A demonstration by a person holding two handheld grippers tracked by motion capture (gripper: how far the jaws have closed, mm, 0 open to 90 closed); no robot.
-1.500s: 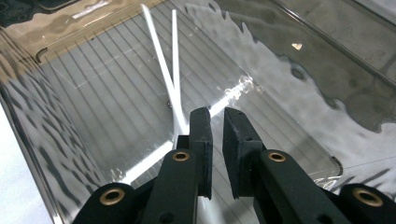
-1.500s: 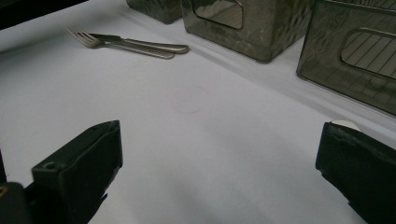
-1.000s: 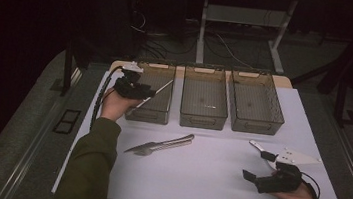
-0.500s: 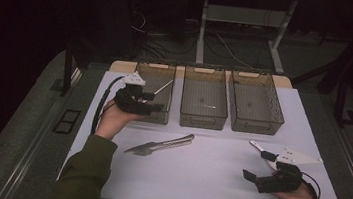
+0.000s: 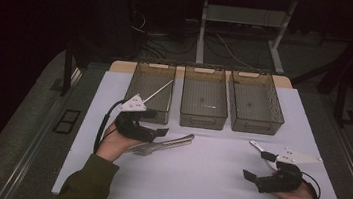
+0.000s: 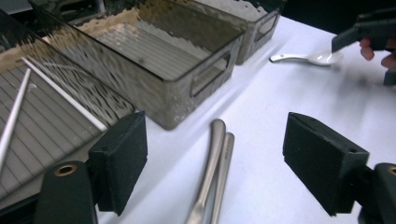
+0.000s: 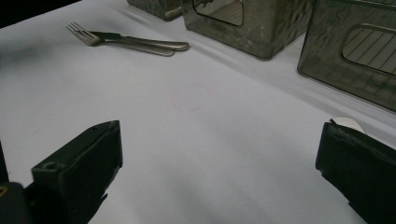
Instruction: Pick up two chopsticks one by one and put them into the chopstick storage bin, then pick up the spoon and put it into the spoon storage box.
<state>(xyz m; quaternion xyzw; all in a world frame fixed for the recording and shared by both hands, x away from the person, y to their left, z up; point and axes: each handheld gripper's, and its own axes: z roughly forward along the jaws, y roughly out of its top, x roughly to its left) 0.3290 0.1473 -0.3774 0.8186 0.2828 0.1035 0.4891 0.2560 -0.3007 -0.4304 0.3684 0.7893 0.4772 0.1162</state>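
Left gripper hovers open-fingered just above the cutlery.

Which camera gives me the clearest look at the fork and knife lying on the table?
The right gripper view: the fork and knife lie whole there, tines included. The left gripper view shows just the two handles between the jaws. In the high view the pair is small, partly covered by the left gripper.

No text, label, brand, number or sign is showing legibly anywhere. The white worktop is lying blank apart from a faint unlettered circle, and the three smoky bins are carrying no readable markings.
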